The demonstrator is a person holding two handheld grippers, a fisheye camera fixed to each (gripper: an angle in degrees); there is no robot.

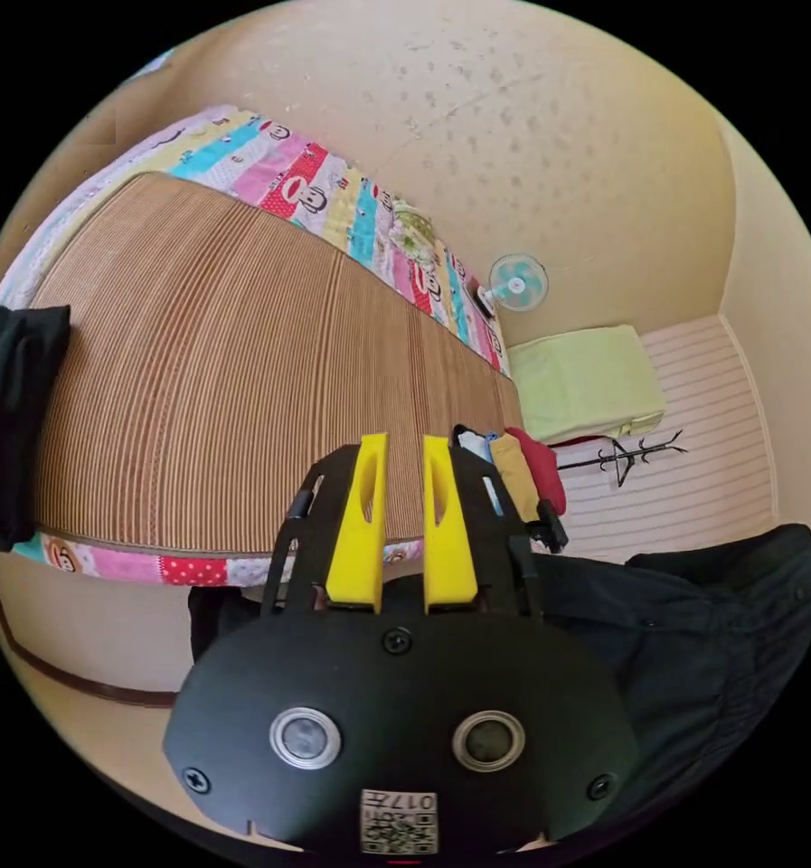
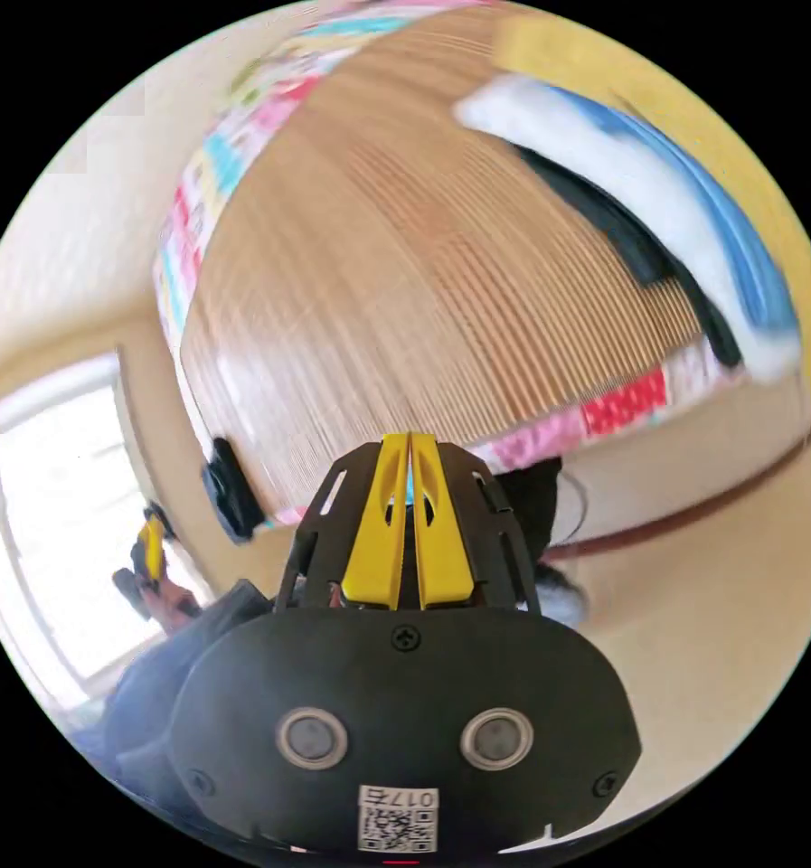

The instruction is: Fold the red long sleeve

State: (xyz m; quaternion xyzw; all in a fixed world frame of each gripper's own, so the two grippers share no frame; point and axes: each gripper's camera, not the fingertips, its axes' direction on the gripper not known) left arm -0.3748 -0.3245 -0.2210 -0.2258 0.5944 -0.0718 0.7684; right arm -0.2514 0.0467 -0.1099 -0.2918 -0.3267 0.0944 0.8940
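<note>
A red garment lies in a small pile of clothes at the far right corner of the bed, beside a mustard piece. My left gripper hovers over the bed's near edge, well short of that pile, its yellow jaws a little apart with nothing between them. In the blurred right gripper view, my right gripper is shut on nothing above the bed's edge. A stack of white, blue and black clothes lies on the mat beyond it. The left gripper also appears at the far left, held in a hand.
A woven mat covers the bed over a colourful patterned sheet. A black garment lies at the mat's left edge. A green folded blanket, a fan and a black hanger are on the floor. Person's dark clothing is at right.
</note>
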